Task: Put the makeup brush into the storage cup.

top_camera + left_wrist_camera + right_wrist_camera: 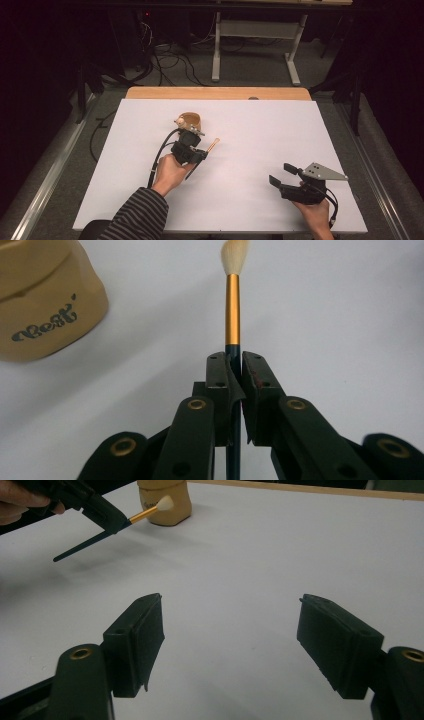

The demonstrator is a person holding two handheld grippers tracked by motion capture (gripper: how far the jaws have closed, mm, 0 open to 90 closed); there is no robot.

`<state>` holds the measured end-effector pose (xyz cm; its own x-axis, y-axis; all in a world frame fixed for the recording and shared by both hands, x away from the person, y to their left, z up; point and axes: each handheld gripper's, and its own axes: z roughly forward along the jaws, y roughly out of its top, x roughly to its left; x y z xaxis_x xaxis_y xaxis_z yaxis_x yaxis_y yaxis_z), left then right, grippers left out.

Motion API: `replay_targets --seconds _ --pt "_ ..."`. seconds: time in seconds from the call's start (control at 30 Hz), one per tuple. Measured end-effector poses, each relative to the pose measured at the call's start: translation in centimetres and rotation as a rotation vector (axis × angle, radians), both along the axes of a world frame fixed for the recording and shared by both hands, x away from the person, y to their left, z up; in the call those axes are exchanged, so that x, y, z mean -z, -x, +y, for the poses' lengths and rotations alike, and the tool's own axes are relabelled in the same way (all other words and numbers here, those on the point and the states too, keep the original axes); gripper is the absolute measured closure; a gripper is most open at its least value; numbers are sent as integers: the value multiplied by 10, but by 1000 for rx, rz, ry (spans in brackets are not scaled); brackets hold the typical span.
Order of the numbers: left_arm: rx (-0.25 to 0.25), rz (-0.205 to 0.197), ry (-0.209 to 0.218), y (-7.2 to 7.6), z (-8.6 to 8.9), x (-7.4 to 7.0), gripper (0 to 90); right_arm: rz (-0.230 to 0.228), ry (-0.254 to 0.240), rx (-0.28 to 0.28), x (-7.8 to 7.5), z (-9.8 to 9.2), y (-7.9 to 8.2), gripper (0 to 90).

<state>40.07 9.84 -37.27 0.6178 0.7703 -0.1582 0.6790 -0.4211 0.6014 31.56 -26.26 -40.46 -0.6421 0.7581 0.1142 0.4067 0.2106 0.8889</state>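
Gold-ferruled brush (pixel 232 315) clamped in left claw (pixel 234 365), bristles forward; right claw (pixel 230 645) open.

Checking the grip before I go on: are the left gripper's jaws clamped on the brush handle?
Yes, in the left gripper view the left gripper pinches the dark handle of the brush between its closed pads.

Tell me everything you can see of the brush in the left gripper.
The brush is slim: a dark teal handle, a gold metal-looking ferrule and a cream tuft of bristles. The left gripper is shut on the handle just below the ferrule. In the right gripper view it is off the table, tuft end higher, pointing toward the tan jar.
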Motion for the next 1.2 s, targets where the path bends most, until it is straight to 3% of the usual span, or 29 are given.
replay_targets --seconds 0.3,0.7,0.9,1.2 --pt "6 -58 61 2 10 -15 831 -1 10 -16 0 5 1 283" --pt "-26 -148 157 -1 26 -32 831 -4 9 -34 -1 11 5 283" --pt "-34 -175 174 -8 28 -43 831 3 3 -44 0 12 5 283" --pt "-44 -207 184 -14 30 -48 831 -4 2 -50 -1 12 6 284"
